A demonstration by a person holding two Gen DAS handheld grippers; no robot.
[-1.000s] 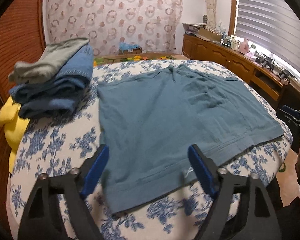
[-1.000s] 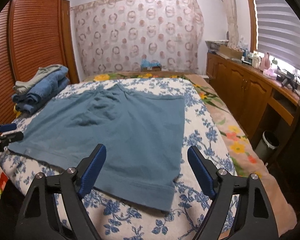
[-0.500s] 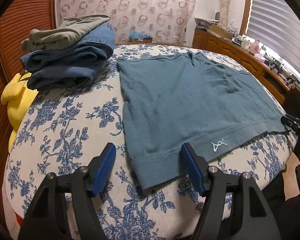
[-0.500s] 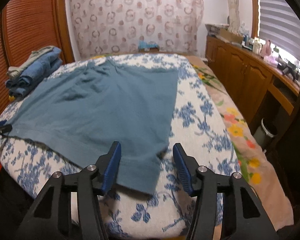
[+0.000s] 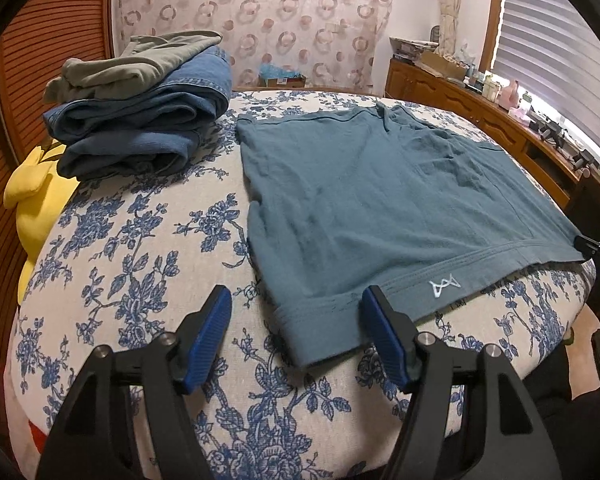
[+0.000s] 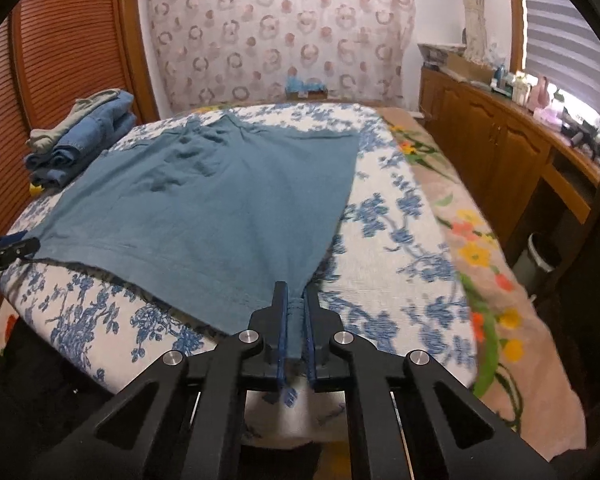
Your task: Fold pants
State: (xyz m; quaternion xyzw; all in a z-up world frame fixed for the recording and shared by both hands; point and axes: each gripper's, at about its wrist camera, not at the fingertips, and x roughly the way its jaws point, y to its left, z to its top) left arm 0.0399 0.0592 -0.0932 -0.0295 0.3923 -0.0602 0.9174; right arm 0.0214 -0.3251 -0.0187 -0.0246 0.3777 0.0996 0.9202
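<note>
Covering my working surface, the floral bedspread (image 5: 132, 248) carries the teal pants (image 5: 380, 200), spread flat across its middle. A stack of folded clothes (image 5: 140, 120) sits just beside them. My right gripper (image 6: 296, 312) is clamped on the pants' near hem corner. My left gripper (image 5: 296, 316) is spread wide, straddling the opposite hem corner.

A stack of folded jeans (image 5: 140, 128) is sitting on the floral bed (image 5: 132, 272) beside a yellow cushion (image 5: 32, 196).
</note>
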